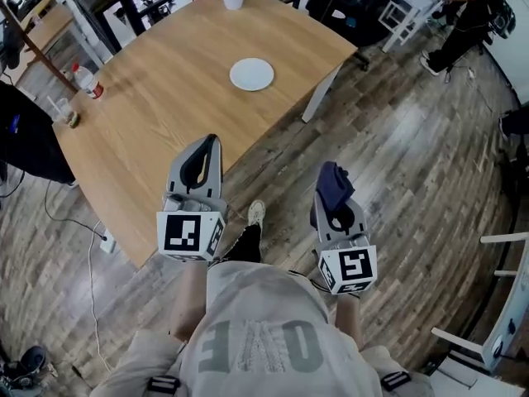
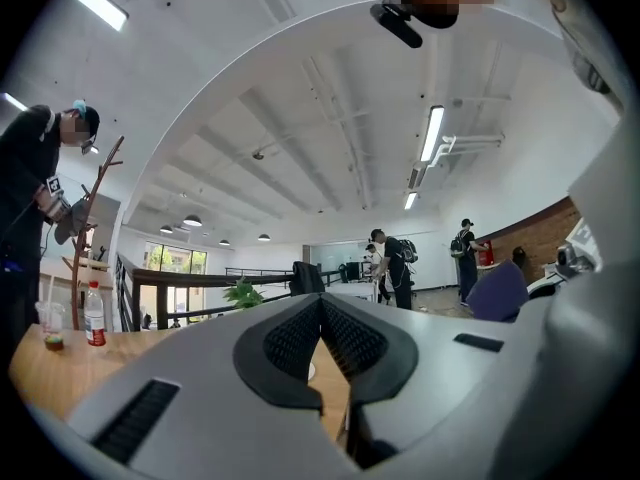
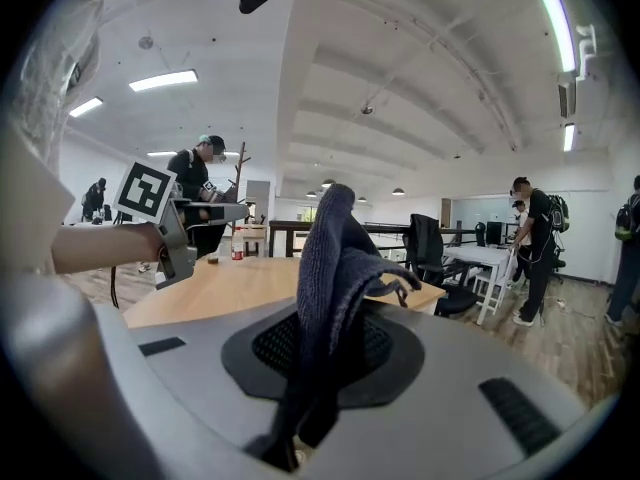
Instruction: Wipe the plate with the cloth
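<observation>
Right tongs (image 1: pixel 332 192), lower right: clamped on cloth (image 1: pixel 336 179). Left tongs (image 1: pixel 210 145): closed, empty. Plate (image 1: pixel 251 74), upper centre of desk (image 1: pixel 157 106): wants cloth pressed flat.

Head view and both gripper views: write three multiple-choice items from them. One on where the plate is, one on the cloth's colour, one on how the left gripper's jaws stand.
1. Where is the plate?
A. on the floor
B. on the wooden table
C. between a gripper's jaws

2. What colour is the cloth?
A. dark blue
B. white
C. yellow

3. How do the jaws of the left gripper stand?
A. wide apart
B. shut on the cloth
C. shut, with nothing between them

Answers:
1 B: the head view shows the white plate lying on the tabletop, ahead of both grippers.
2 A: the cloth is dark blue in both the head view and the right gripper view.
3 C: in the left gripper view the pads meet with nothing between them.
</observation>
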`<state>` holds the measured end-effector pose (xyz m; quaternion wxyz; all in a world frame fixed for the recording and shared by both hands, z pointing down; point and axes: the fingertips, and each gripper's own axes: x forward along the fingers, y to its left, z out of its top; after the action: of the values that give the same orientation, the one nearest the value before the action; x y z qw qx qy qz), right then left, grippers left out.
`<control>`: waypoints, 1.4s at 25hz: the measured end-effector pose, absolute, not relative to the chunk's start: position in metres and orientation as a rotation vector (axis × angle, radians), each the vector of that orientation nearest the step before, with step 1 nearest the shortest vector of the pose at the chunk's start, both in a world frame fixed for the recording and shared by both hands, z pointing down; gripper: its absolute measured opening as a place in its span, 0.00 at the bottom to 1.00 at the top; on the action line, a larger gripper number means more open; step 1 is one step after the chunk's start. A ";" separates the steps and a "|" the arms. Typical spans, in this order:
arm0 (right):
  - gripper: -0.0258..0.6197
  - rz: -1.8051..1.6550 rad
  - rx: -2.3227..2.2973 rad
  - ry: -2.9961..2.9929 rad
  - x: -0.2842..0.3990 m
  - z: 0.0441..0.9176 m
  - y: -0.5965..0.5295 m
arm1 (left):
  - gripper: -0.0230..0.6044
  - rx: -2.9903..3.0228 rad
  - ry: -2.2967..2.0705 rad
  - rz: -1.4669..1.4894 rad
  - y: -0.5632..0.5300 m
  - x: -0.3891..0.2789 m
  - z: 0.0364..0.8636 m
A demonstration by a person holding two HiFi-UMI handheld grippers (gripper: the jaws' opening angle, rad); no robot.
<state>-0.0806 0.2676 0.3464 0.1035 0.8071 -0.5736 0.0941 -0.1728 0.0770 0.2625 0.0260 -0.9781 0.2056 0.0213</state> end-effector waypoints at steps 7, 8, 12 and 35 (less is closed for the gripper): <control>0.13 0.252 2.429 -1.649 -0.001 0.320 0.224 | 0.05 -3.064 0.641 0.071 0.031 -0.112 0.259; 0.13 0.258 2.429 -1.656 0.008 0.320 0.213 | 0.05 -3.061 0.654 0.065 0.023 -0.107 0.260; 0.13 0.255 2.384 -1.699 0.031 0.322 0.167 | 0.05 -3.050 0.714 0.037 -0.013 -0.092 0.267; 0.13 0.238 2.223 -1.823 0.105 0.328 0.031 | 0.05 -3.061 0.909 0.038 -0.109 -0.039 0.276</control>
<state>0.1045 0.0307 0.3283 0.1281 0.7643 -0.6267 0.0817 -0.0389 -0.1095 0.2764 -0.0257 -0.9582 0.2847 0.0120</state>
